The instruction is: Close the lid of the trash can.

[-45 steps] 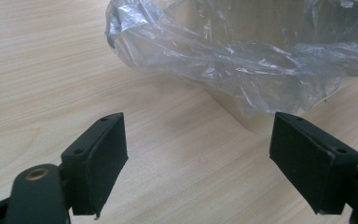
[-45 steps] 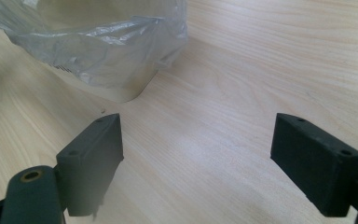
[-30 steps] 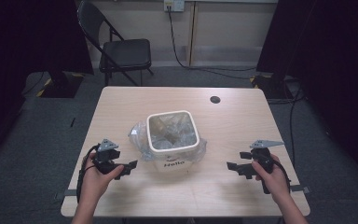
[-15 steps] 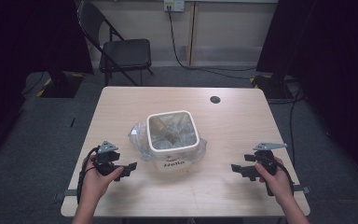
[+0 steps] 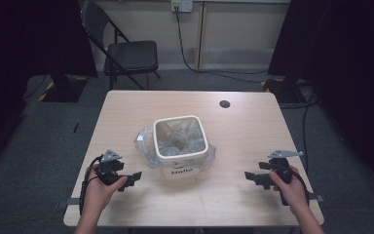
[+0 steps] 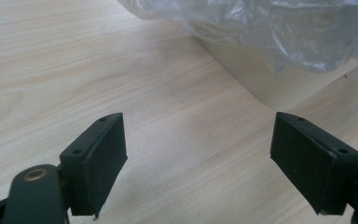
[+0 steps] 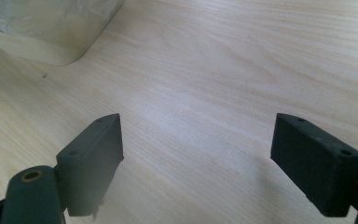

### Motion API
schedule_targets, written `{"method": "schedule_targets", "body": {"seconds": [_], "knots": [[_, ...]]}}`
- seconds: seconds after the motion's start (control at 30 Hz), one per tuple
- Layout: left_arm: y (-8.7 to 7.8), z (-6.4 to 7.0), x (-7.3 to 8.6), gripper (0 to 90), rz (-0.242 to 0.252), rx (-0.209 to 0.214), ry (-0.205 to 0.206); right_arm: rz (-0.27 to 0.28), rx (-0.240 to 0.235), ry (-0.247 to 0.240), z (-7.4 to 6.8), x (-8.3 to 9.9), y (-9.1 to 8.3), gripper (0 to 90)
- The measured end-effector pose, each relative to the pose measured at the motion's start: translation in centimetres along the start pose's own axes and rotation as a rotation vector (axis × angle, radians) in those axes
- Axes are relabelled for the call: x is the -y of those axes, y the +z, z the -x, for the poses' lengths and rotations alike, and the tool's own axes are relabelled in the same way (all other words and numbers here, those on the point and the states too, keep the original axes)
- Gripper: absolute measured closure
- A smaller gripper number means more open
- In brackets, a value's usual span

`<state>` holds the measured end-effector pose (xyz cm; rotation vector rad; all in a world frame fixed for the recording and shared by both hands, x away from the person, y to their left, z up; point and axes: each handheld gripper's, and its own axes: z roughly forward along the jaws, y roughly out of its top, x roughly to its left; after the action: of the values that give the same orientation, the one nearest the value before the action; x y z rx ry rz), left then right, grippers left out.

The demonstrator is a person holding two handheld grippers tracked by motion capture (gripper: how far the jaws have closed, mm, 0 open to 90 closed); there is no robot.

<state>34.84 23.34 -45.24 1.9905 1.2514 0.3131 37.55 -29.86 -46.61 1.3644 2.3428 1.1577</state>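
while the white bin [image 5: 181,146] sat mid-table with its plastic liner [image 5: 146,141], the left gripper [image 5: 131,178] and right gripper [image 5: 251,176] gaped wide, grasping nothing.

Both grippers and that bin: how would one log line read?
left gripper: open, empty | right gripper: open, empty | white bin: upright between them, clear bag inside, untouched

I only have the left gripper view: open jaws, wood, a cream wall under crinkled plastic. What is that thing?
Observer: A white square bin lined with a clear plastic bag, mid-table, printed "Hello" on its near side.
Operator: Where's the other gripper?
Observer: The right gripper is near the table's front right, apart from the bin, jaws open over bare wood.
Operator: Anything else on the table?
Observer: A small dark round spot near the far edge.
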Motion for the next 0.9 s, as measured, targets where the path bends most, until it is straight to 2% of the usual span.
{"method": "schedule_targets", "body": {"seconds": [0.2, 0.43, 0.9], "knots": [[0.2, -0.2, 0.5, 17.9, -0.004, -0.005, -0.013, -0.005, 0.011, 0.005, 0.3, 0.3, 0.1, 16.0], [0.3, -0.4, 0.8, 18.2, -0.008, -0.013, -0.004, -0.015, 0.025, 0.008, 0.7, 0.6, 0.1, 16.0], [0.5, -0.8, 1.6, 18.6, -0.010, -0.020, -0.011, -0.032, 0.053, 0.004, 1.4, 1.2, 0.1, 16.0]]}}
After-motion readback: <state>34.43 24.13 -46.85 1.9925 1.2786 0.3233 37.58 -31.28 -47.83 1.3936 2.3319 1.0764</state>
